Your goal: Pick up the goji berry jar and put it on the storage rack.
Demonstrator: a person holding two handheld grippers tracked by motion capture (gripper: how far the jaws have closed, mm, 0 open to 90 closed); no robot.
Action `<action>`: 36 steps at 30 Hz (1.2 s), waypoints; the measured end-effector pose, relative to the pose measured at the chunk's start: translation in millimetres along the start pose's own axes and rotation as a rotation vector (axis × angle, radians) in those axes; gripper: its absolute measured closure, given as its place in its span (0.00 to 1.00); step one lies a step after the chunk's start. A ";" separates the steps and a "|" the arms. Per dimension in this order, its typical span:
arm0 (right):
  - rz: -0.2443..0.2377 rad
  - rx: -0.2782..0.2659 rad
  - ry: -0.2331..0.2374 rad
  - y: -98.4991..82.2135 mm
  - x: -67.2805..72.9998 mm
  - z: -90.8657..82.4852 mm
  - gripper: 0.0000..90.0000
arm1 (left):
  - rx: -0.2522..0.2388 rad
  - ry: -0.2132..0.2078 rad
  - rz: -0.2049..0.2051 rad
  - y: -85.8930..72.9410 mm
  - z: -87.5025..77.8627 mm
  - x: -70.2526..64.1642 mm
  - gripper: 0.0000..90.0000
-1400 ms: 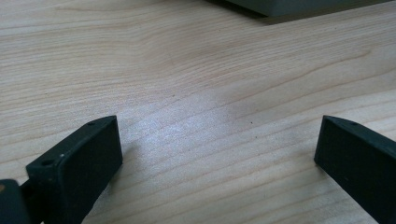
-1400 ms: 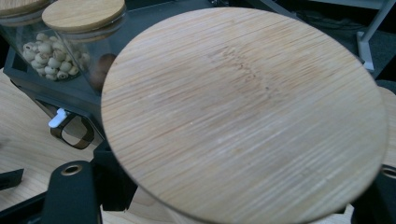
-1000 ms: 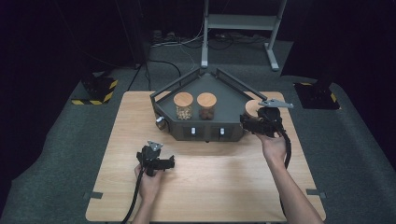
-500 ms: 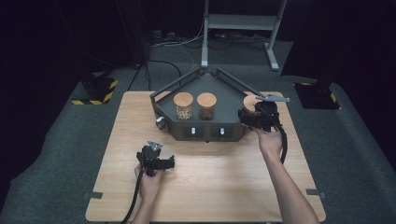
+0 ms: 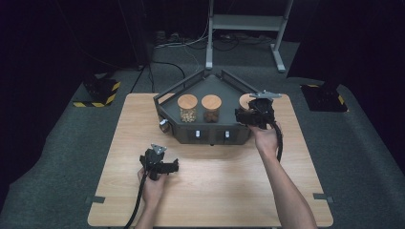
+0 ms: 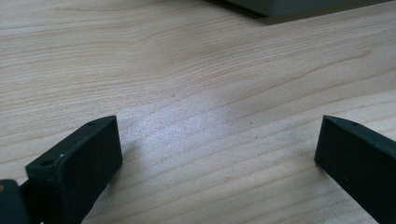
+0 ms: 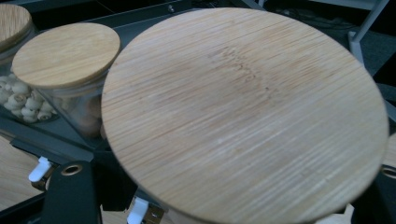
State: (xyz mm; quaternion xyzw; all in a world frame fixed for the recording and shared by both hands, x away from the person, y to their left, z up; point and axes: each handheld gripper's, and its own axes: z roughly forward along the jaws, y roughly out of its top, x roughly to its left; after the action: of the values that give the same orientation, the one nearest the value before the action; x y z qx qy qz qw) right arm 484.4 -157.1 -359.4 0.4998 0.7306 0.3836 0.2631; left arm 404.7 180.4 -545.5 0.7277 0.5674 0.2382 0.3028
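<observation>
My right gripper (image 5: 249, 114) is shut on a glass jar with a round wooden lid (image 5: 245, 100), held at the right end of a dark five-sided tray (image 5: 210, 137). In the right gripper view that lid (image 7: 243, 116) is close up between the black jaws. Two more lidded jars stand in the tray: the left jar (image 5: 187, 108) holds pale pieces, the middle jar (image 5: 211, 108) brown ones. Their lids (image 7: 65, 53) lie just left of the held jar. My left gripper (image 5: 165, 165) rests low over the wooden table (image 5: 224, 191), open, with only bare wood (image 6: 217, 154) between its jaws.
White clips (image 5: 197, 135) sit on the tray's front wall. A metal stand (image 5: 243, 21) and cables lie on the floor behind the table. Yellow-and-black striped blocks (image 5: 102, 90) sit on the floor at both back corners.
My right gripper has carried the jar leftward, from beside the tray's right corner to its right end. The left gripper has stayed put.
</observation>
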 end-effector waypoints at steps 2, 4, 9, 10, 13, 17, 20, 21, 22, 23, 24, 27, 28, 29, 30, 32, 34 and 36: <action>0.003 0.003 0.006 1.6 1.0 3.5 0.28 | 0.000 0.000 0.000 0.0 0.0 0.0 0.01; 0.004 0.008 0.008 2.5 2.5 7.3 0.28 | -0.002 0.000 -0.003 0.0 0.1 -0.2 0.01; -0.012 0.031 -0.012 1.2 5.5 16.8 0.28 | -0.002 0.000 -0.003 0.0 0.1 -0.2 0.01; -0.014 0.036 -0.017 0.7 5.6 18.6 0.28 | -0.002 0.000 -0.003 0.0 0.1 -0.2 0.01; -0.006 0.047 -0.026 0.0 5.4 22.3 0.28 | -0.002 0.000 -0.003 0.0 0.1 -0.2 0.01; -0.001 0.046 -0.041 0.9 5.9 26.5 0.28 | -0.002 0.000 -0.003 -0.1 0.1 -0.2 0.01; 0.005 0.055 -0.049 1.6 5.9 30.6 0.28 | -0.002 0.000 -0.003 0.0 0.1 -0.2 0.01; 0.006 0.060 -0.053 1.7 6.0 32.2 0.28 | -0.003 0.000 -0.003 0.0 0.2 -0.2 0.01; 0.012 0.063 -0.055 1.7 6.3 33.6 0.28 | -0.003 0.000 -0.003 0.0 0.2 -0.3 0.01; 0.013 0.064 -0.059 1.7 6.4 35.1 0.28 | -0.003 0.000 -0.003 0.0 0.2 -0.2 0.01; 0.016 0.064 -0.061 1.8 6.6 36.5 0.28 | -0.003 0.000 -0.003 0.0 0.2 -0.3 0.01; 0.024 0.067 -0.068 2.5 6.7 40.4 0.28 | -0.003 0.002 -0.003 -0.1 0.1 -0.4 0.01; 0.026 0.069 -0.071 2.6 6.6 41.3 0.28 | -0.003 0.002 -0.003 -0.1 0.1 -0.5 0.01; 0.028 0.070 -0.075 2.8 6.1 42.6 0.28 | -0.003 0.002 -0.003 -0.1 0.1 -0.5 0.01; 0.035 0.071 -0.080 2.9 5.5 43.9 0.28 | -0.003 0.003 -0.003 -0.1 0.1 -0.5 0.01; 0.044 0.068 -0.083 2.8 4.8 45.5 0.28 | -0.003 0.003 -0.003 -0.1 0.1 -0.5 0.01; 0.049 0.068 -0.088 2.6 4.8 47.1 0.28 | -0.003 0.003 -0.003 -0.1 0.1 -0.5 0.01; 0.050 0.069 -0.087 2.5 5.6 49.0 0.28 | -0.003 0.003 -0.003 -0.1 0.1 -0.5 0.01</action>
State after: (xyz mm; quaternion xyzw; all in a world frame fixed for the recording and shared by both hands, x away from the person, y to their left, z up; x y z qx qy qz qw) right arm 521.2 -136.7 -385.2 0.5430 0.7186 0.3425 0.2673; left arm 404.6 180.0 -545.7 0.7261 0.5684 0.2399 0.3034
